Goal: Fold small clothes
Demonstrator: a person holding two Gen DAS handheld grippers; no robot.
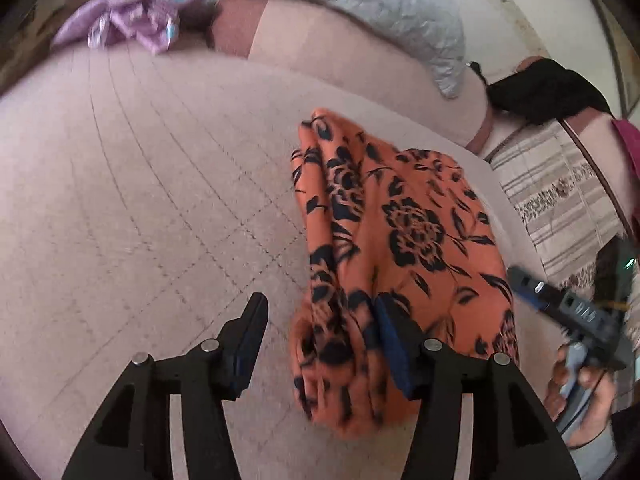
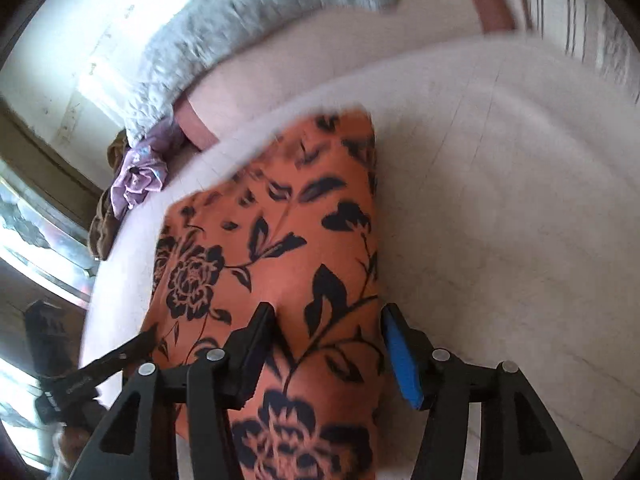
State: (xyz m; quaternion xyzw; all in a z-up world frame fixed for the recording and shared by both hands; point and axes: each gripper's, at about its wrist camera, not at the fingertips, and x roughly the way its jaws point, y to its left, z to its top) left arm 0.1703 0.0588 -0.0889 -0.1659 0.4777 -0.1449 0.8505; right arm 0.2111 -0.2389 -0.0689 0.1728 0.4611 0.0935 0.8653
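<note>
An orange cloth with black flowers (image 1: pixel 400 240) lies folded into a long strip on the pink quilted bed (image 1: pixel 160 200). My left gripper (image 1: pixel 320 320) is open, with its right finger resting on the cloth's near end and its left finger over bare bed. In the right wrist view the same cloth (image 2: pixel 280 240) fills the middle, and my right gripper (image 2: pixel 328 328) is open with the cloth lying between and under its fingers. The right gripper also shows at the right edge of the left wrist view (image 1: pixel 568 308).
A grey quilted pillow (image 1: pixel 360 4) and a crumpled lilac garment (image 1: pixel 132 24) lie at the far side of the bed. A black cloth (image 1: pixel 544 88) and a striped fabric (image 1: pixel 560 196) sit beyond the bed's right edge.
</note>
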